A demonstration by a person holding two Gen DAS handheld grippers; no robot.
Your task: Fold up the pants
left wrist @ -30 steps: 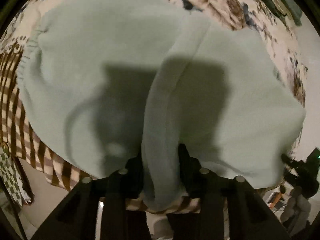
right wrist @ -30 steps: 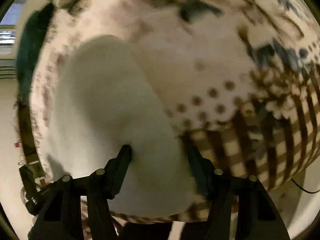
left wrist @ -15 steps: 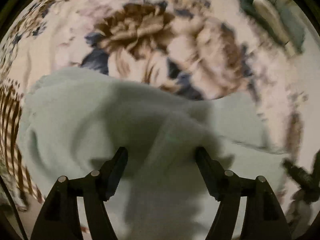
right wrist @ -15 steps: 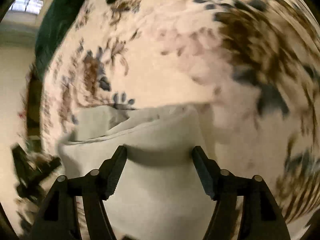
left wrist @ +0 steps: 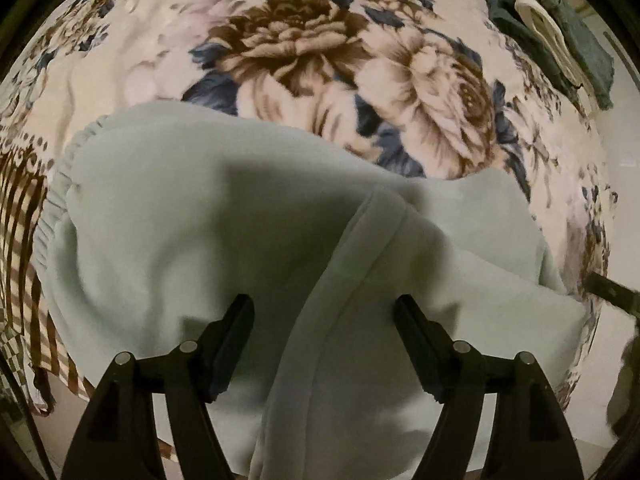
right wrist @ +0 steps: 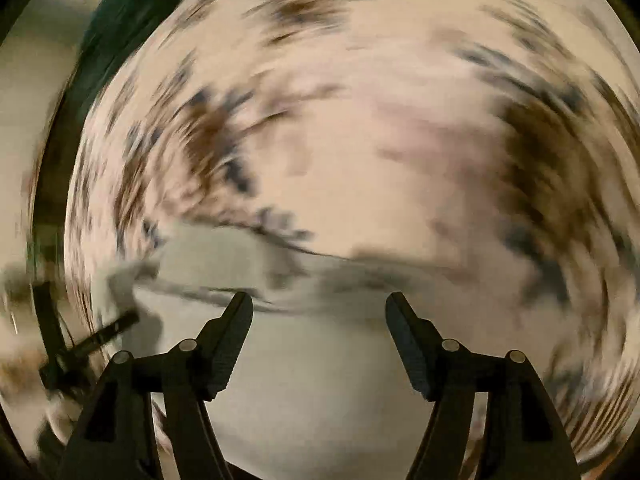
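Left wrist view gives me the pale green pants [left wrist: 208,240] lying bunched on the floral blanket [left wrist: 304,52], elastic waistband at the left, a thick fold running toward me between my left gripper [left wrist: 324,316] fingers. Its jaws have just been opening and stand wide, pads clear of the cloth. Far right lie dark clothes [left wrist: 560,28]. My right gripper [right wrist: 320,312] is blurred, jaws wide after opening, holding nothing above the pants.
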